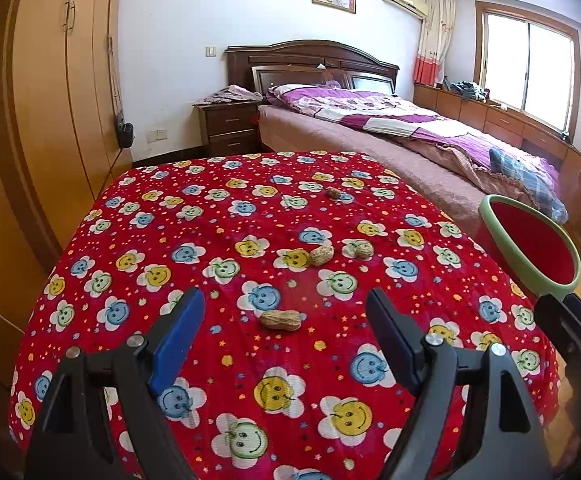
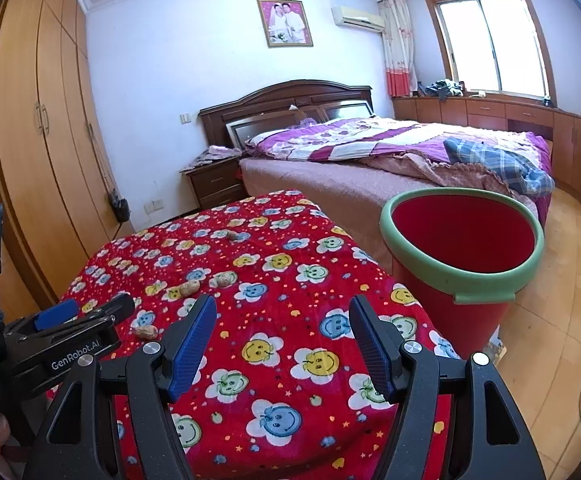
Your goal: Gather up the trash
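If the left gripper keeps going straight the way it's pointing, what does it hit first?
Most likely the nearest peanut, lying on the red smiley-flower tablecloth just ahead of the open left gripper and between its jaws. Depth is hard to judge through the fisheye.

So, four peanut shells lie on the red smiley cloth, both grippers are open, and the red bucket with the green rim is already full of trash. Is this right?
Not quite. The bucket looks empty: the right wrist view shows only its bare red inside. The rest holds: four peanut shells lie on the cloth, and the left gripper and right gripper are both open.
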Available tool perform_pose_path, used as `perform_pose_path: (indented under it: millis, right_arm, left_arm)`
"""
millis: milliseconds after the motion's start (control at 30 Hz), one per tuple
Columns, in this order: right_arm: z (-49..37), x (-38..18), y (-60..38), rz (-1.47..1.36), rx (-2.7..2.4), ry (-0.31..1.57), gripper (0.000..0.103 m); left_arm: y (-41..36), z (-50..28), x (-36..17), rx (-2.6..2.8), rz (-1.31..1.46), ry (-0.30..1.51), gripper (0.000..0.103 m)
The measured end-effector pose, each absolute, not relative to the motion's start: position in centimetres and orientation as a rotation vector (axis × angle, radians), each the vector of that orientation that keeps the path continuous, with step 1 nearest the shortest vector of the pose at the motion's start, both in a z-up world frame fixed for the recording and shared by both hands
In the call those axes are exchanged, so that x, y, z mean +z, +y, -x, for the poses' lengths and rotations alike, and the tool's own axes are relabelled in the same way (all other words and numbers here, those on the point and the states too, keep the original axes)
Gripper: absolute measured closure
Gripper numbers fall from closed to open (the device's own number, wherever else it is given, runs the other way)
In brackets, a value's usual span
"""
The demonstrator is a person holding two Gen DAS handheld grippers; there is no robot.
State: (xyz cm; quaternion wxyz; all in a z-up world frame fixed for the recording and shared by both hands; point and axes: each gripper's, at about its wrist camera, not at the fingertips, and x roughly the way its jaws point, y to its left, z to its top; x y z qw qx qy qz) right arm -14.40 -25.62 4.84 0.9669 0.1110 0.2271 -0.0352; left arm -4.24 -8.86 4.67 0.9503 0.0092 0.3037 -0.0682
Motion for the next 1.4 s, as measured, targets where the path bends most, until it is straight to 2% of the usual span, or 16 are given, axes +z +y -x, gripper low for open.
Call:
perform_pose_path:
  millis: [1400]
  right_arm:
    - [13.9,3.7,-26.3,-0.261,-0.086,0.503,0.033]
  left_arm:
    - [-8.3,4.1,4.0,-0.123,-0.001,0.637,0.021]
